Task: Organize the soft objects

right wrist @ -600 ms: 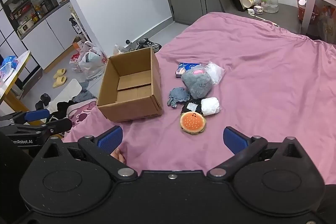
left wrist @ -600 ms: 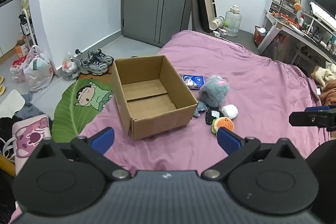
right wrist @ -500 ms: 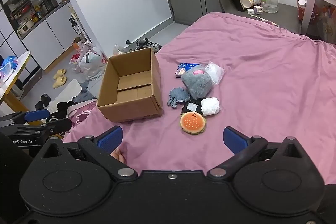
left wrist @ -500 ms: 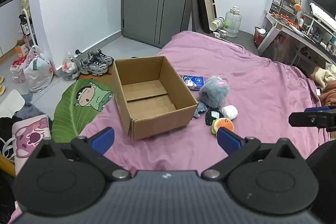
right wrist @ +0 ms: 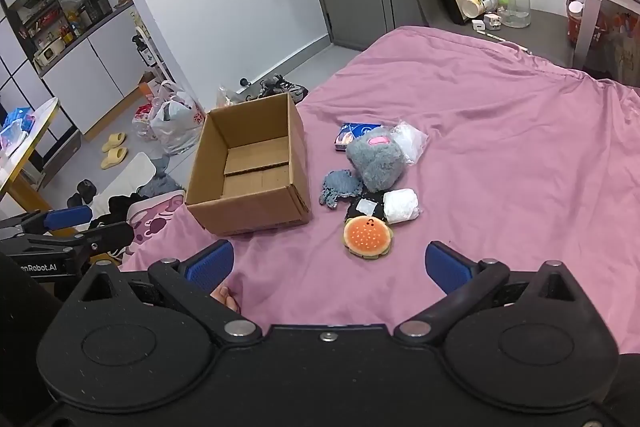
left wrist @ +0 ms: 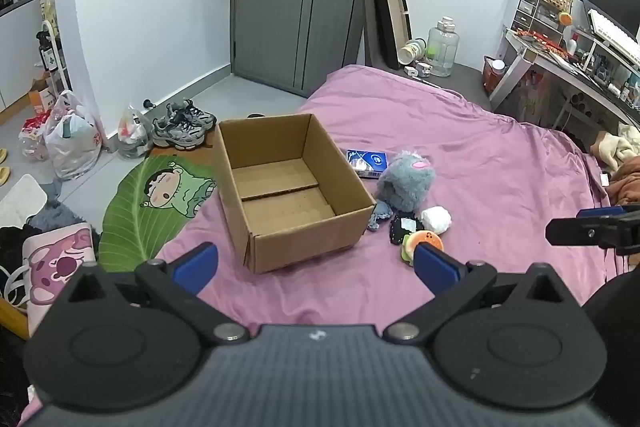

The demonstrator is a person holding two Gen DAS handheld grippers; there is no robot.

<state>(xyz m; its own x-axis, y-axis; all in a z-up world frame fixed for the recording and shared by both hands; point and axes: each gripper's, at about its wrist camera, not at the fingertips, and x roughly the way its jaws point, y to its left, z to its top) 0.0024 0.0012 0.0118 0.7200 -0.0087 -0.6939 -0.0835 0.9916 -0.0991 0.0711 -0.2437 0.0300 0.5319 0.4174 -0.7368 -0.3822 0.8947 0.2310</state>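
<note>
The left gripper (left wrist: 316,263) is hovering over the near edge of the pink bedsheet (left wrist: 480,155) with its blue-padded fingers (left wrist: 196,263) spread wide and gripping nothing. Ahead of them, between the two pads, an open cardboard box (left wrist: 288,187) is standing upright on the sheet. Just off the right fingertip, a burger-shaped plush (left wrist: 424,241) is lying beside a small black pouch (left wrist: 404,227) and a white rolled bundle (left wrist: 436,219), with a grey furry plush (left wrist: 406,183) sitting behind them, close to the box's right wall.

The right gripper (right wrist: 328,263) is likewise hanging released and empty. The burger-shaped plush (right wrist: 368,237) is lying just ahead, between its fingers (right wrist: 448,265), touching the black pouch (right wrist: 362,207). Further ahead, a blue-grey knitted piece (right wrist: 340,187) is resting against the grey plush (right wrist: 376,163), and the box (right wrist: 252,171) is sitting ahead of the left finger
</note>
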